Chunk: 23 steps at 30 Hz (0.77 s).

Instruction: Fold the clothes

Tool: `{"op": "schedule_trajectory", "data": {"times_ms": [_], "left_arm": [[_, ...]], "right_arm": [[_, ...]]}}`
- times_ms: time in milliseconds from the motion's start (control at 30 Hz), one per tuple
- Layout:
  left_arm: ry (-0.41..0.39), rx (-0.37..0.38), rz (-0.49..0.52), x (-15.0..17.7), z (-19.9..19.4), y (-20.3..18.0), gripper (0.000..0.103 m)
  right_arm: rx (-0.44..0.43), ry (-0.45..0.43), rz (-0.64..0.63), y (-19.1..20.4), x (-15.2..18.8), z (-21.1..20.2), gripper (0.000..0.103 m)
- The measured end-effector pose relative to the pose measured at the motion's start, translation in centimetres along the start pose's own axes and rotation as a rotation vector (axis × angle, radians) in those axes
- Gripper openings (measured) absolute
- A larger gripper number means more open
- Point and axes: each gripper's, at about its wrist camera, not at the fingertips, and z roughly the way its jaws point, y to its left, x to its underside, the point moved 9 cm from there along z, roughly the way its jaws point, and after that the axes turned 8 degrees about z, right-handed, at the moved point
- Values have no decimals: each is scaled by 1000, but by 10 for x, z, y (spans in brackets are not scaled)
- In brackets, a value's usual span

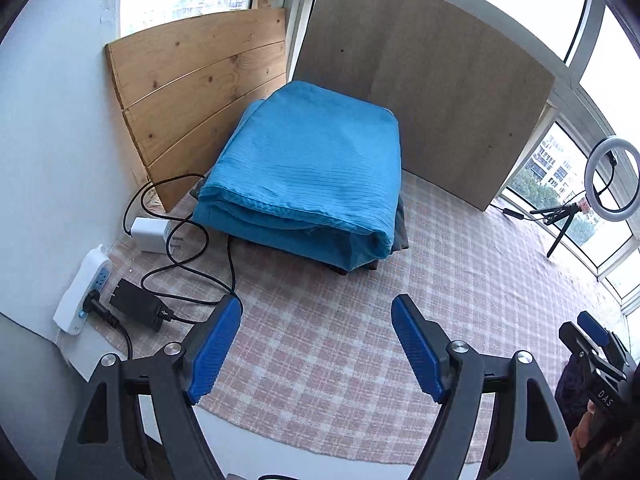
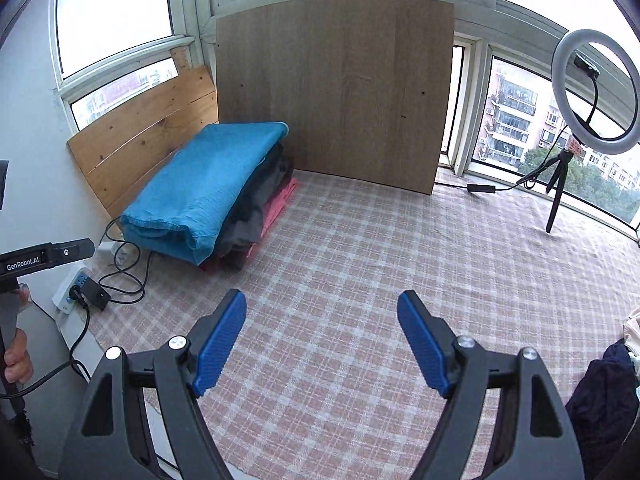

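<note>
A folded blue garment tops a stack of folded clothes at the back left of the pink checked cloth; dark grey and pink layers show under it in the right wrist view. My left gripper hangs open over bare cloth in front of the stack, nothing between its blue pads. My right gripper is open too, over the checked cloth to the right of the stack. It also shows at the right edge of the left wrist view. Dark unfolded clothes lie at the right edge.
A white power strip, chargers and black cables lie left of the stack by the wall. Two wooden boards lean against the windows behind it. A ring light on a tripod stands at the back right. A hand holds the left gripper's handle.
</note>
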Motion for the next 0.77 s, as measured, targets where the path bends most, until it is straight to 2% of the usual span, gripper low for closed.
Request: {"op": "schedule_trajectory", "data": {"times_ms": [133,300,600,767], "left_arm": [[-11,-9,14,18,-15,-23,76],[-44,24,-31,34,-34,-42,76],[-62,11,-18,44,-52,-64,76],[-111,4,3,43,-63,-70,76]], "right_arm": [[-17,-5,-30,-12,13,-15,77],[-22,-24,-70,-27,26,-32,77],[-47,-23,-80,-41,35,-44,77],[-52,-25,-90,-41,37,-45,77]]}}
